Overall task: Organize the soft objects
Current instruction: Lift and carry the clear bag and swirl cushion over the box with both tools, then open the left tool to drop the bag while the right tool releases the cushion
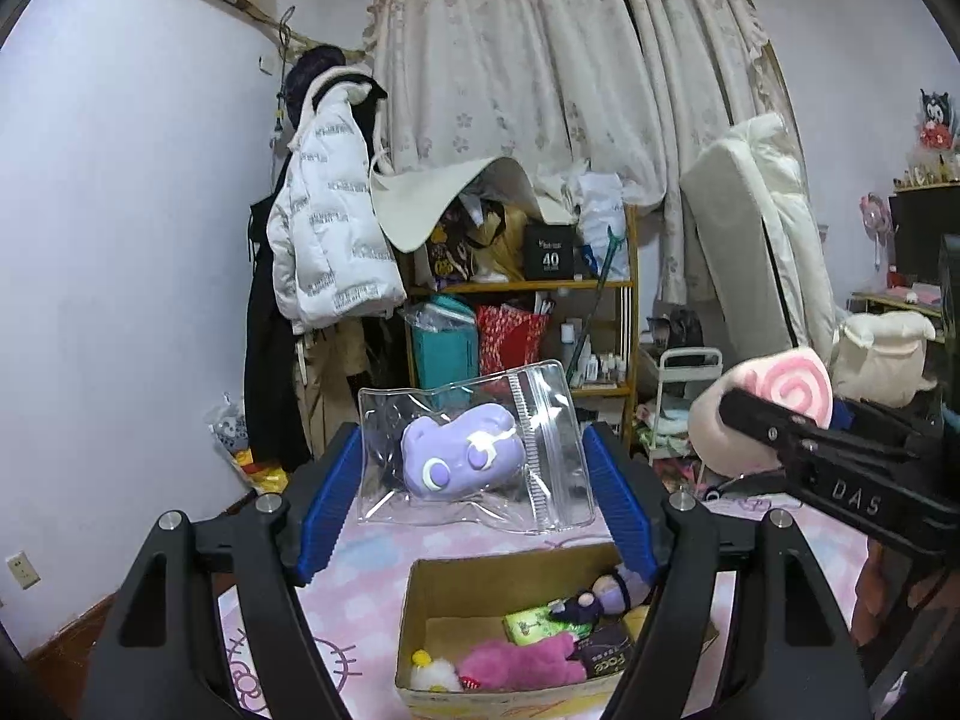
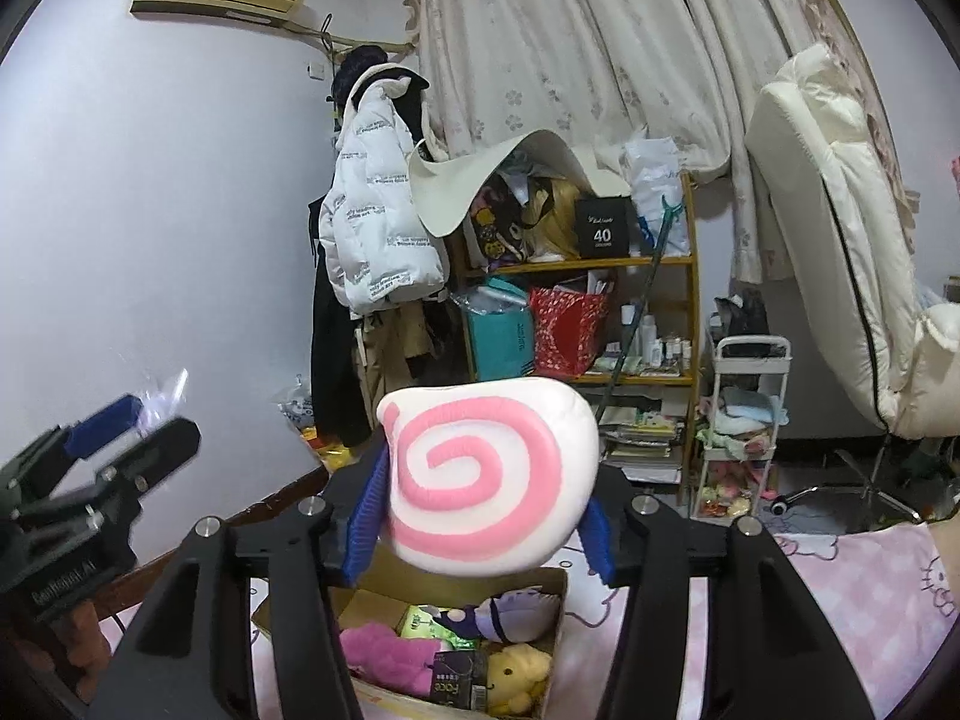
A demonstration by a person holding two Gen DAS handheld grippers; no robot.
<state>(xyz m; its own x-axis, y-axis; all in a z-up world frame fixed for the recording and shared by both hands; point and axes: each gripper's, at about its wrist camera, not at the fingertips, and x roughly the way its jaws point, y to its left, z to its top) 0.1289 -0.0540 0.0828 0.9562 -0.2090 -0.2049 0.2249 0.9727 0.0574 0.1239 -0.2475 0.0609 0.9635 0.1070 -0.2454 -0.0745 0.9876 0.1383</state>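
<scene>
Both grippers are loaded above the cardboard box (image 1: 420, 612). Left gripper (image 1: 474, 480) pinches a clear zip pouch (image 1: 540, 420) with a purple plush face (image 1: 459, 456) inside; right gripper (image 2: 486, 510) clamps a pink-swirl plush cushion (image 2: 489, 474). Both hang over the pink bedsheet (image 2: 840, 588). Judged step: carrying. Next comes finding each a place, then letting go gently.

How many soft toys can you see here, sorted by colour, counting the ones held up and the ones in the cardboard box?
Purple: 2, the purple plush in a clear bag and the purple doll in the cardboard box
Pink: 1, the pink plush
Yellow: 1, the yellow plush
White with pink swirl: 1, the swirl cushion
Total: 5
</scene>
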